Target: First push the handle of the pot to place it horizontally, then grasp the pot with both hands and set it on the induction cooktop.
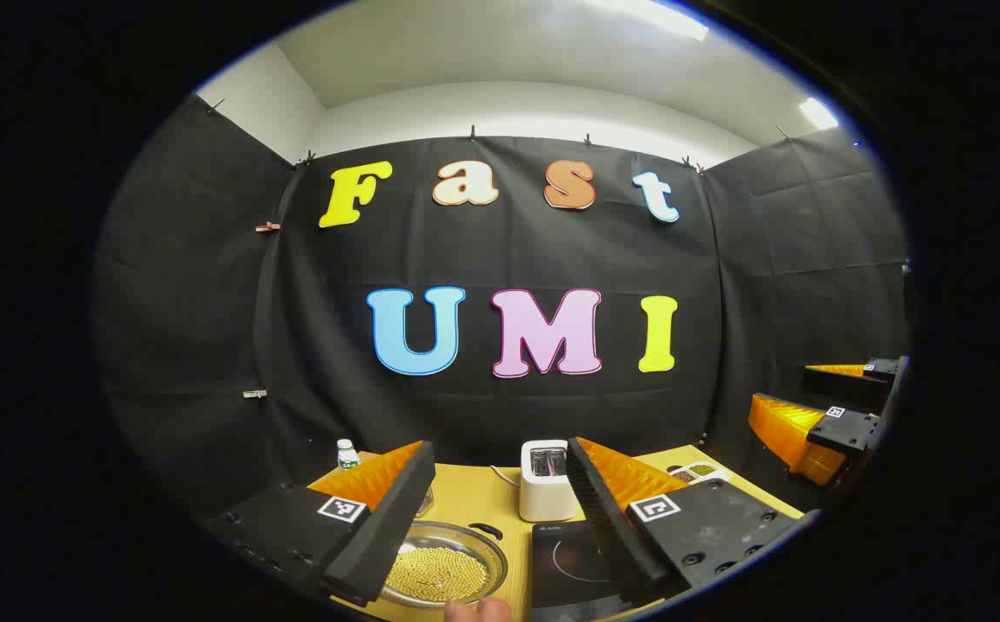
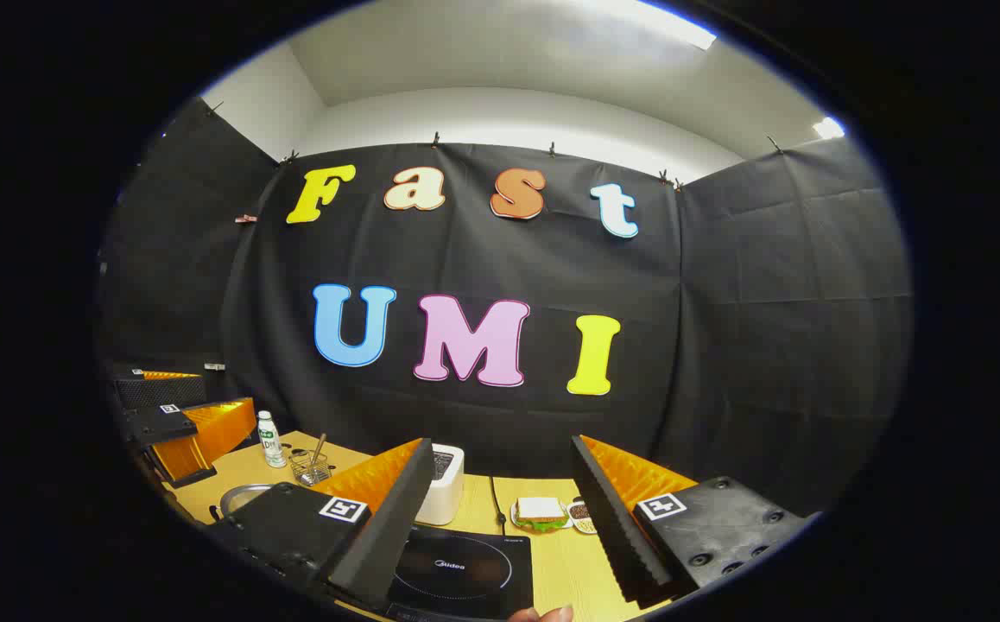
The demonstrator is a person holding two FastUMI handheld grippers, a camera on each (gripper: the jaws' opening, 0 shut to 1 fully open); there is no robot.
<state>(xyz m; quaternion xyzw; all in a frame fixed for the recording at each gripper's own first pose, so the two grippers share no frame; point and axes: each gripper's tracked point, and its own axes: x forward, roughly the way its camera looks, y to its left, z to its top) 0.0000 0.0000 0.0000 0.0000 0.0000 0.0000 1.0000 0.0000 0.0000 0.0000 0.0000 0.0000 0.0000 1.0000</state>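
Both grippers raised with jaws wide open and empty, the left gripper [image 1: 491, 527] above the pot [image 1: 444, 572], the right gripper [image 2: 500, 523] above the induction cooktop [image 2: 461, 572], presumably staged before the handle push.

A silver pot [image 1: 444, 566] of yellow beads, a black induction cooktop [image 2: 464, 572], a white toaster [image 1: 545, 479].

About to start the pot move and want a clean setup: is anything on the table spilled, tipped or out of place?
Nothing stands out. The pot sits upright left of the induction cooktop, its yellow grains all inside. The toaster, bottle and sandwich plate stand in order on the table.
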